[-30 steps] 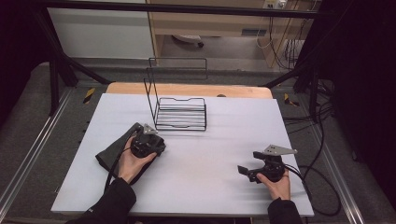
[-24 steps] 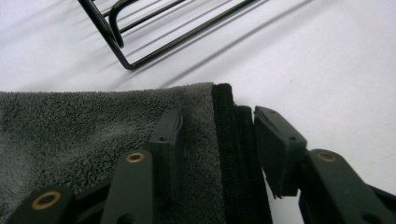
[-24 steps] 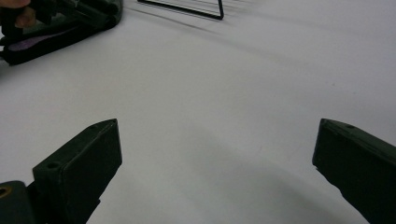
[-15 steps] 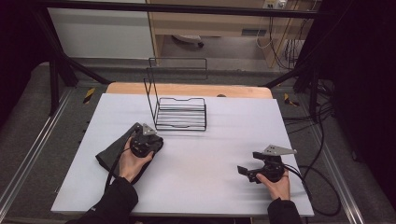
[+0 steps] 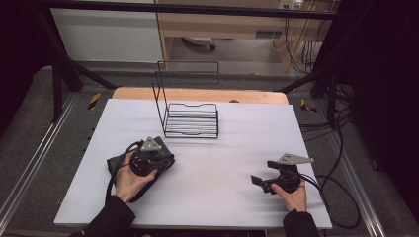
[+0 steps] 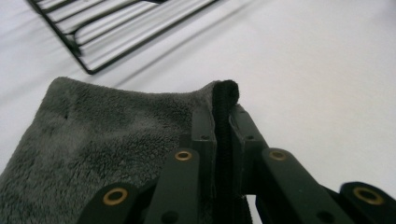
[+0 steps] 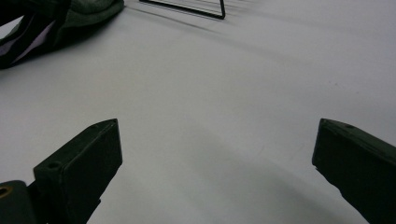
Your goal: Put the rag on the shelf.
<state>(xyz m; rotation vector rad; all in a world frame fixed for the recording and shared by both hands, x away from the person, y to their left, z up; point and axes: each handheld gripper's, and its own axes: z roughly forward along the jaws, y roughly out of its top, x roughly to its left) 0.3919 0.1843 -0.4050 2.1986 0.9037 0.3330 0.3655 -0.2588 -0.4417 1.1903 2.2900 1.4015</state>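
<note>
one left gripper (image 6: pixel 223 116) pinching grey towel (image 6: pixel 107 140) edge, towel mostly hidden; right gripper (image 7: pixel 217 154) wide.

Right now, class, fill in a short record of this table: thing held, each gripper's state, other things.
held thing: dark grey fleecy cloth, edge pinched
left gripper: jaws just closed, shut on the cloth
right gripper: open, nothing between jaws, over bare white table
other thing: black wire rack, beyond the cloth

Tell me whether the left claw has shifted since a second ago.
Yes. The left claw, shut on the grey towel after just closing, has moved a little toward the wire rack, taking the towel's edge with it.
</note>
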